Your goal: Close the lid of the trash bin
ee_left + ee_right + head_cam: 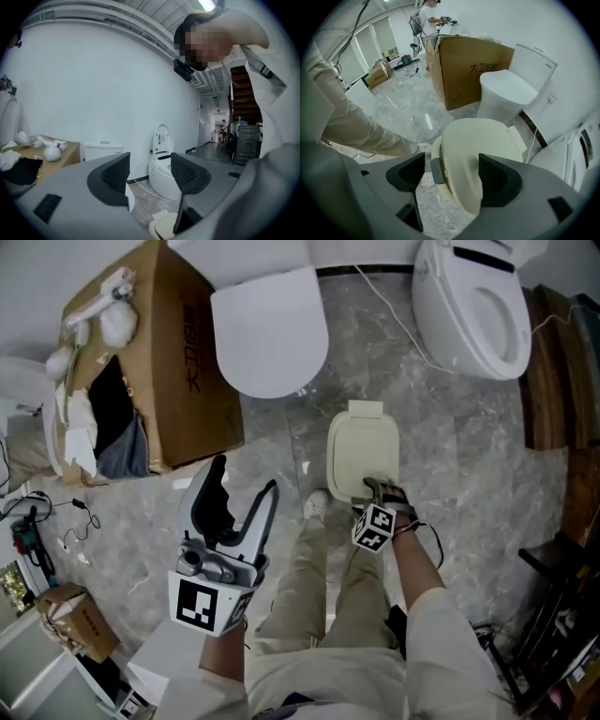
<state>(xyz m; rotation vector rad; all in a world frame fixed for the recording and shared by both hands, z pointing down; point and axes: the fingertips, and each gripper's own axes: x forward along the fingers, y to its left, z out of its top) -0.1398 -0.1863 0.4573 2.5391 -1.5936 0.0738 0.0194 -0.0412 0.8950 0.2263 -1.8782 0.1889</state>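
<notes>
Trash bin point(364, 451) was the thing our right tongs point(377, 487) hung over. They pointed steeply down with the jaws spread wide. In the right gripper view the bin's near edge showed in the gap between them, with neither pad pressing on it. The grey catch point(437, 169) on that edge sat just inside the left-hand jaw.

The cream lid point(478, 140) looked lowered onto the body. A dark seam ran under its rim by the catch, so we could not tell whether it was fully shut. Its long axis ran straight away from us, from the catch end under the tongs to the hinge tab point(366, 410) at the far end. We judged that a downward press on the near end was what remained, and the right hand was plainly the nearer one.

Our left tongs point(242, 499) were held up and about level, off to the left and well apart from the bin. Their jaws were also spread, with nothing between them.

The bin stood on the marble floor point(450, 427) just ahead of our feet. Beyond it were the closed toilet point(269, 329), the open toilet point(473, 306) and a cardboard box point(178, 362).
</notes>
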